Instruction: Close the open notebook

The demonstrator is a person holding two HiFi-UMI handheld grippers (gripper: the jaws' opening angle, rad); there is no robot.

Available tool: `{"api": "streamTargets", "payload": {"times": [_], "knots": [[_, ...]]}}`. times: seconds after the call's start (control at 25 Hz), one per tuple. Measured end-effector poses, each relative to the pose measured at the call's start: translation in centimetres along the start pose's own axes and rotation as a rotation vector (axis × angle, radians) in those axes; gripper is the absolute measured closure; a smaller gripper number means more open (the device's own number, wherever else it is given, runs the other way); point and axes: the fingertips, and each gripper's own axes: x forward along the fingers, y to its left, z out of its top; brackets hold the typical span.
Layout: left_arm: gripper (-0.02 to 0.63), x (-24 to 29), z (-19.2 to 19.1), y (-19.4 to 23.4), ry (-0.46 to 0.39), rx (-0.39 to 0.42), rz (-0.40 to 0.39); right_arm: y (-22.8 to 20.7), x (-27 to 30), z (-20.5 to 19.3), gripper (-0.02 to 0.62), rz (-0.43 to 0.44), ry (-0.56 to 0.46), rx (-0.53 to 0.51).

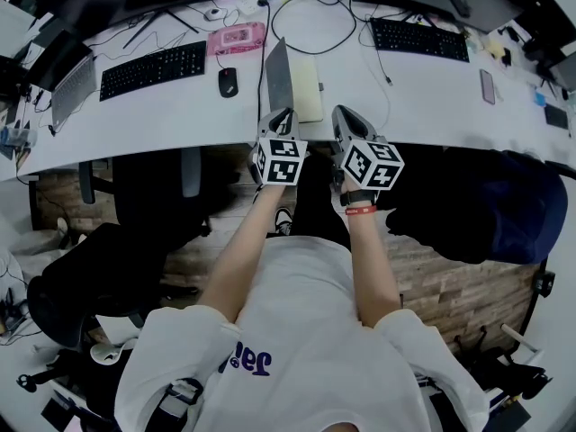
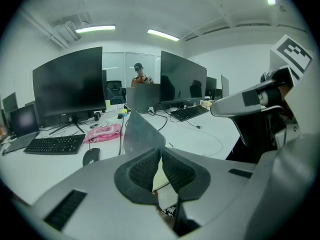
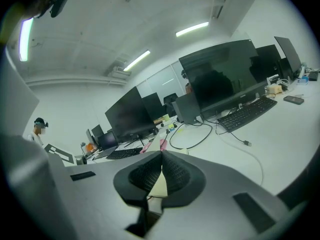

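Note:
The notebook lies on the white desk (image 1: 180,106) just beyond both grippers. Its grey cover (image 1: 278,72) stands nearly upright and its cream page (image 1: 309,88) lies flat to the right of it. My left gripper (image 1: 286,115) sits at the desk's near edge by the foot of the cover, jaws shut with nothing in them. In the left gripper view the cover (image 2: 140,134) rises just past the shut gripper (image 2: 161,151). My right gripper (image 1: 342,115) hovers to the right of the page, also shut and empty. A strip of cream page (image 3: 160,186) shows behind the right gripper (image 3: 161,156).
A black mouse (image 1: 228,82), a black keyboard (image 1: 153,69) and a pink packet (image 1: 237,37) lie left of the notebook. A second keyboard (image 1: 420,39), a looping black cable (image 1: 315,25) and a phone (image 1: 487,86) lie to the right. Monitors line the desk's far edge, and dark chairs (image 1: 153,196) stand below its near edge.

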Motion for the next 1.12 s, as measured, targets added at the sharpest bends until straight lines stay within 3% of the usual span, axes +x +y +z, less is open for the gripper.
{"api": "streamTargets", "payload": {"times": [0.84, 1.12], "knots": [[0.563, 2.5, -0.7, -2.7, -0.005, 0.185, 0.033, -2.9, -1.3, -2.3, 0.581, -0.034, 0.005, 0.01], [0.558, 3.8, -1.4, -3.7, 0.01, 0.266, 0.042, -4.0, -1.7, -2.8, 0.581, -0.041, -0.013, 0.069]]}}
